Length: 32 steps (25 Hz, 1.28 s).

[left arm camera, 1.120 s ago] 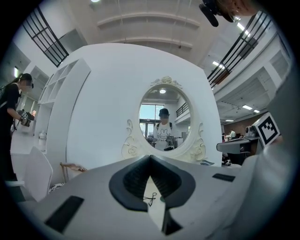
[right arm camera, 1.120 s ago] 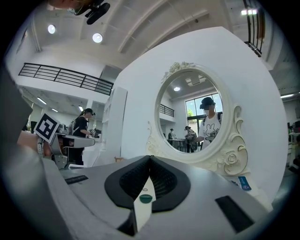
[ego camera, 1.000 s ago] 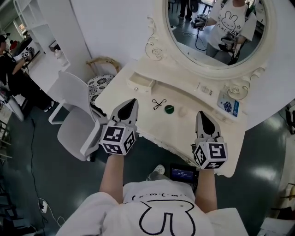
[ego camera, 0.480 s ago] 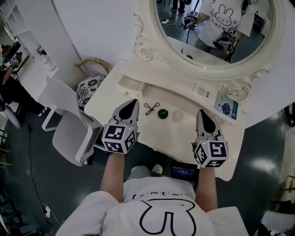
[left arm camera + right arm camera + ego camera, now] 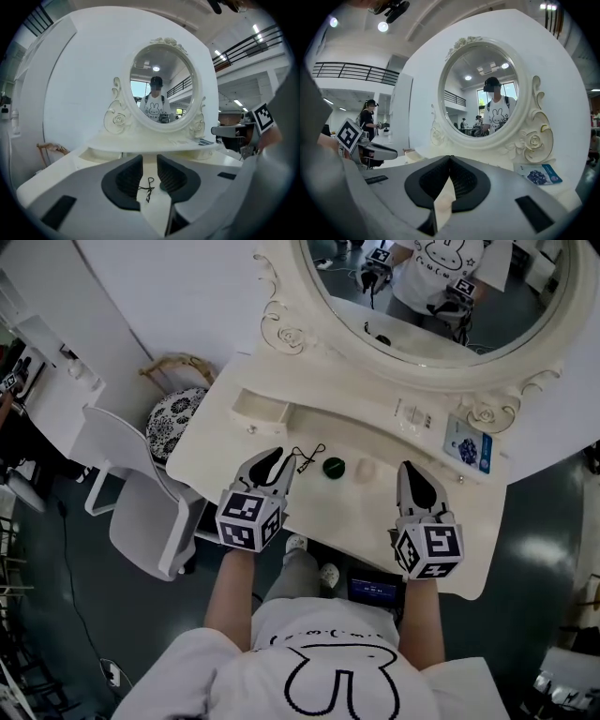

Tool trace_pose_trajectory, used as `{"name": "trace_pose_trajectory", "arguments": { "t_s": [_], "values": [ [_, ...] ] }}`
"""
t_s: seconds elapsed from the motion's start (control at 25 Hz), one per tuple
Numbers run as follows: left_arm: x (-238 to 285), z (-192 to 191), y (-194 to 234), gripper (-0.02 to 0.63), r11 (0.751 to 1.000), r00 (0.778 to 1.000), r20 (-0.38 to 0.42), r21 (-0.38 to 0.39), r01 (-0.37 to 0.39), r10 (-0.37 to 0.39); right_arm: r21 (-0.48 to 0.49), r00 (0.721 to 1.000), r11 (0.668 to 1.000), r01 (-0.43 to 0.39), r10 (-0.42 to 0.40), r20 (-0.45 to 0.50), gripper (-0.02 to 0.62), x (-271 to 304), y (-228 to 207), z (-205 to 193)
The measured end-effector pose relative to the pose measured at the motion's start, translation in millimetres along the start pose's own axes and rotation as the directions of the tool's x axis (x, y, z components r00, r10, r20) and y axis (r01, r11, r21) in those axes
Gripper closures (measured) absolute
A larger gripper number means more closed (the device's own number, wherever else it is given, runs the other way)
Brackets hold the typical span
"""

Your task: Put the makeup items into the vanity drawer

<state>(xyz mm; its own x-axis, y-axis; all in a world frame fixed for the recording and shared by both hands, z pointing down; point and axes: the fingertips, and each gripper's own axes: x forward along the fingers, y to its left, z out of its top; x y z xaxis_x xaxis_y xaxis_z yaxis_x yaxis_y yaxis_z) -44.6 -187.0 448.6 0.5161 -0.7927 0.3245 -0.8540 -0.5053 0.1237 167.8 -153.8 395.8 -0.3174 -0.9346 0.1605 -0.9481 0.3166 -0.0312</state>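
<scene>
A white chair stands just beside a patterned stool (wicker-backed) on the dark floor.
</scene>
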Motion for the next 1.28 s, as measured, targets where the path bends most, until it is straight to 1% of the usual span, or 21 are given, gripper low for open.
{"name": "trace_pose_trajectory", "arguments": {
  "t_s": [0.16,0.32,0.52,0.68,0.8,0.92,0.96,1.0,1.12,1.28],
  "values": [
    [11,-29,4,0.489,1.000,0.994,-0.103,-0.019,0.022,-0.024,0.006,0.999,1.000,-0.010,0.010,-0.051,0.584,9,8,-20],
    [22,-58,1,0.489,0.999,0.980,-0.196,0.005,0.041,-0.039,0.026,0.995,1.000,-0.010,0.012,-0.101,0.584,14,9,-45],
    [37,-80,2,0.489,0.998,0.964,-0.259,0.013,0.063,-0.057,0.059,0.988,0.998,-0.004,0.013,-0.154,0.584,21,10,-72],
    [46,-96,0,0.491,0.995,0.947,-0.310,0.024,0.092,-0.080,0.090,0.982,0.996,0.017,0.000,-0.188,0.584,25,3,-91],
    [52,-108,-1,0.491,0.994,0.934,-0.348,0.048,0.103,-0.080,0.104,0.978,0.994,0.033,-0.011,-0.206,0.584,29,-1,-101],
    [58,-115,-1,0.491,0.993,0.928,-0.366,0.064,0.100,-0.070,0.112,0.975,0.993,0.044,-0.018,-0.219,0.584,30,-4,-108],
    [60,-115,0,0.500,0.992,0.928,-0.367,0.075,0.098,-0.064,0.114,0.975,0.992,0.047,-0.021,-0.222,0.584,30,-6,-110],
    [61,-115,0,0.558,0.991,0.928,-0.368,0.092,0.099,-0.058,0.117,0.974,0.992,0.051,-0.024,-0.225,0.584,30,-7,-111],
    [62,-111,-2,0.571,0.986,0.930,-0.364,0.129,0.110,-0.056,0.122,0.973,0.990,0.063,-0.034,-0.228,0.584,30,-12,-114],
    [62,-104,0,0.580,0.987,0.936,-0.349,0.127,0.101,-0.051,0.126,0.975,0.990,0.068,-0.039,-0.217,0.584,29,-16,-110]
  ]
}}
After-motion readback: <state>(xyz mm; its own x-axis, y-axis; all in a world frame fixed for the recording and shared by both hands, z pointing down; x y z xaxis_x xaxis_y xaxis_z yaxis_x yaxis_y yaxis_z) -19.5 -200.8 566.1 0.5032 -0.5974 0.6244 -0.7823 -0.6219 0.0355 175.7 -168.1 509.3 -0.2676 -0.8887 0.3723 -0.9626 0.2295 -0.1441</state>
